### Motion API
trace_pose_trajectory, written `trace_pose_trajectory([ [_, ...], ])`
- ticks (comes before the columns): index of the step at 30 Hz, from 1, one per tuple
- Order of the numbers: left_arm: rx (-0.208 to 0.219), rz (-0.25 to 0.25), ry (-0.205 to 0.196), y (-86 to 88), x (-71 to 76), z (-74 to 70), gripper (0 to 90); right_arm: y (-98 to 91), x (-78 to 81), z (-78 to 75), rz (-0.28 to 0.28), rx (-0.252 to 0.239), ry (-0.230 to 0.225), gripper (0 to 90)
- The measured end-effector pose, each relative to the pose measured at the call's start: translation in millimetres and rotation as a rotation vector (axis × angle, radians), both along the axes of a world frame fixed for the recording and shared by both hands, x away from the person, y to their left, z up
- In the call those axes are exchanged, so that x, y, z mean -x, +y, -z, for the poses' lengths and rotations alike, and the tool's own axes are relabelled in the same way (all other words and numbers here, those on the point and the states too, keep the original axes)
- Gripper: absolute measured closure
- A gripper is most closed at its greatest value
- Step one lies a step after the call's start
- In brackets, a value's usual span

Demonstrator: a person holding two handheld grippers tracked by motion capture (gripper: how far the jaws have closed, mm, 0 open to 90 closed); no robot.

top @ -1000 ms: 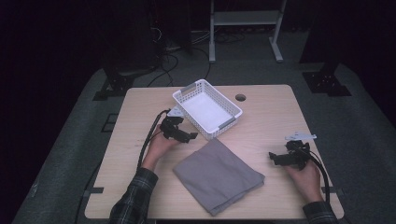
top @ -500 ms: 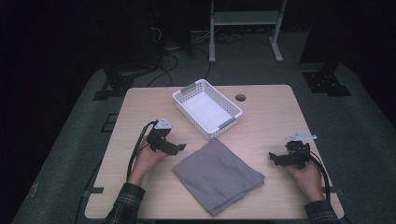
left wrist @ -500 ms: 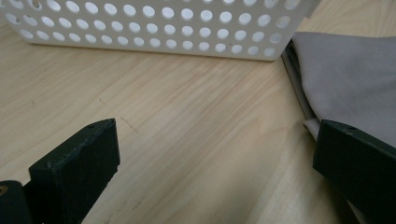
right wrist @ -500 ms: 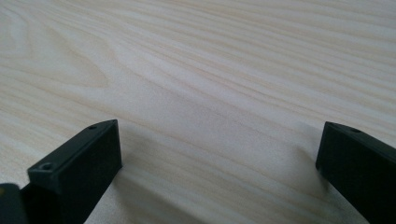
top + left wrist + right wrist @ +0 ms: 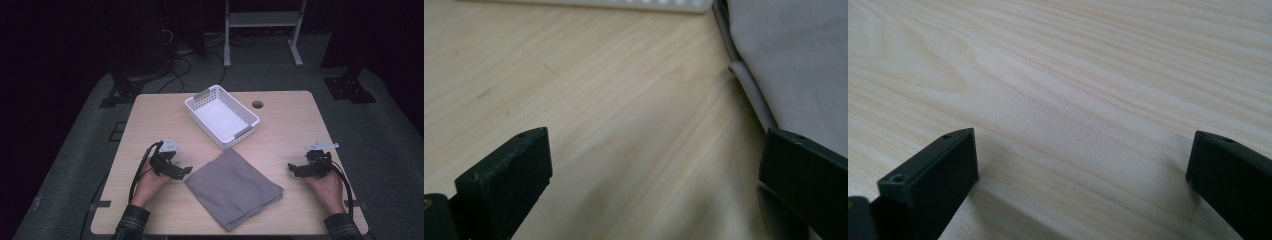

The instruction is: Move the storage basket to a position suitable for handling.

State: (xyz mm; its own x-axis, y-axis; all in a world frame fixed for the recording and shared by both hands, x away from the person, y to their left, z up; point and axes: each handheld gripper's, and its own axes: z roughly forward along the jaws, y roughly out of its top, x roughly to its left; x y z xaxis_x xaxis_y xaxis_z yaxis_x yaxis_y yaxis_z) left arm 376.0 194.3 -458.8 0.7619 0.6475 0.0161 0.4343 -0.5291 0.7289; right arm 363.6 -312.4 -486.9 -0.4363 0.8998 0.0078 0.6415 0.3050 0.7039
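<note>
Grey folded cloth point(image 5: 234, 187) lies flat on the near middle of the wooden table point(image 5: 290, 125), turned like a diamond, with its far corner just beside the white plastic basket point(image 5: 222, 116) that stands empty at the far middle. At the left of the cloth, the left gripper point(image 5: 181, 171) rests low over the table with its jaws released and wide; in the left gripper view one jaw stands over the folded edge of the cloth point(image 5: 794, 60), the other over bare wood. The right gripper point(image 5: 294, 170) is near the right corner of the cloth but apart from it, also released, with nothing between its jaws.

I think a risk is that the left gripper catches only the top layer of the fold, so the cloth opens when it is lifted. Also, a pull toward the far side could push the light basket.
</note>
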Motion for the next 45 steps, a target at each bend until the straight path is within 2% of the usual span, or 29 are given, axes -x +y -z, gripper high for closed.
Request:
trace_pose_trajectory([
  [6, -0.022, 0.001, 0.011, 5.2, 9.0, 5.7, 0.0, 1.1, -2.8, -1.8, -0.018, 0.012, 0.015, 0.0],
  [10, -0.019, -0.01, 0.006, 10.3, 13.1, 8.0, 0.0, 5.7, -2.9, -6.3, -0.04, 0.022, 0.014, 0.0],
  [13, -0.018, -0.015, 0.005, 15.4, 17.1, 10.3, 0.0, 11.2, -4.1, -14.0, -0.064, 0.001, 0.005, 0.2],
  [18, -0.035, -0.023, 0.01, 24.0, 23.8, 15.5, 0.0, 15.1, -6.0, -22.3, -0.07, -0.02, -0.011, 0.2],
  [21, -0.026, -0.029, 0.011, 28.5, 25.7, 17.6, 0.0, 18.9, -7.8, -29.4, -0.078, -0.031, -0.017, 0.2],
  [25, -0.036, -0.026, 0.007, 32.5, 28.4, 20.9, 0.0, 26.4, -12.3, -38.4, -0.097, -0.044, -0.019, 0.4],
  [27, -0.016, -0.024, 0.013, 35.2, 29.4, 24.6, 0.0, 28.4, -13.9, -39.7, -0.103, -0.042, -0.014, 0.4],
  [31, -0.017, -0.021, 0.013, 37.3, 30.8, 24.5, 0.0, 38.9, -21.7, -45.2, -0.123, -0.045, -0.005, 0.5],
  [33, -0.019, -0.021, 0.015, 37.7, 31.0, 24.3, 0.0, 41.2, -23.3, -46.7, -0.126, -0.048, -0.004, 3.0],
  [35, -0.018, -0.021, 0.013, 38.2, 31.1, 24.5, 0.0, 48.0, -29.6, -53.3, -0.143, -0.046, -0.012, 12.5],
  [39, -0.017, -0.021, 0.013, 38.3, 31.0, 24.5, 0.0, 53.4, -37.3, -59.2, -0.149, -0.052, -0.014, 13.2],
  [45, -0.018, -0.025, 0.014, 38.5, 31.3, 24.5, 0.0, 59.7, -51.1, -70.7, -0.169, -0.101, -0.019, 17.3],
])
